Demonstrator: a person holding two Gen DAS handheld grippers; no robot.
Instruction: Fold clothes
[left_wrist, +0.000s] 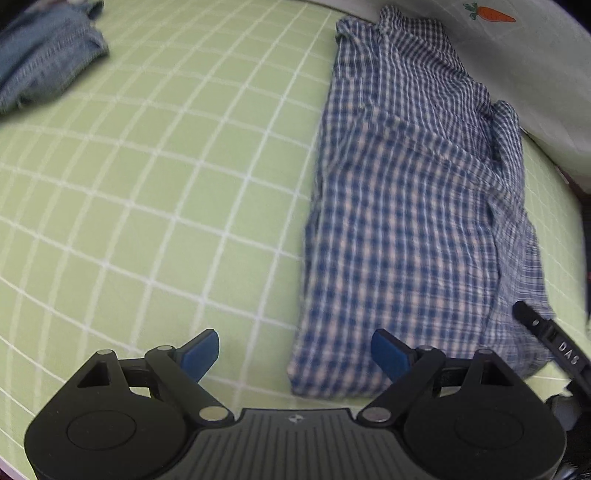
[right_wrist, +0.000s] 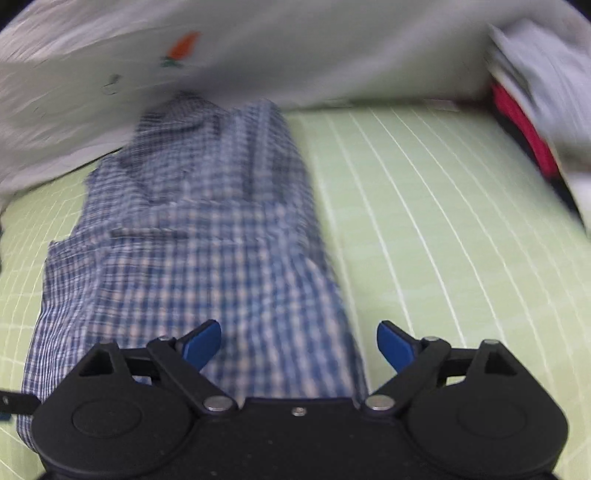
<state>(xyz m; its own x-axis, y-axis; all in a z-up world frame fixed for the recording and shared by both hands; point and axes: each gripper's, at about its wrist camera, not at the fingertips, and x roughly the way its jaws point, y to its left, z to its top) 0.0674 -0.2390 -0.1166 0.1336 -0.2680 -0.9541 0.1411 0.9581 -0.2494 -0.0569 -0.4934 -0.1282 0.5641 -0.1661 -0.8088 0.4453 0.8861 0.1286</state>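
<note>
Left gripper (left_wrist: 295, 354) pitched steeply down, jaws wide apart, nothing between them, over near-left corner of checked shirt (left_wrist: 406, 221). Right gripper (right_wrist: 298, 347) angled down, jaws spread, empty, above shirt's near-right edge. Shirt lay folded lengthwise on green grid sheet (left_wrist: 166, 184).

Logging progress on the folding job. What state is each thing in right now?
Checked shirt: folded into a long strip, lying flat on the green sheet.
Denim garment: bunched, lying apart.
Left claw: open, empty.
Right claw: open, over the shirt, not gripping.
</note>
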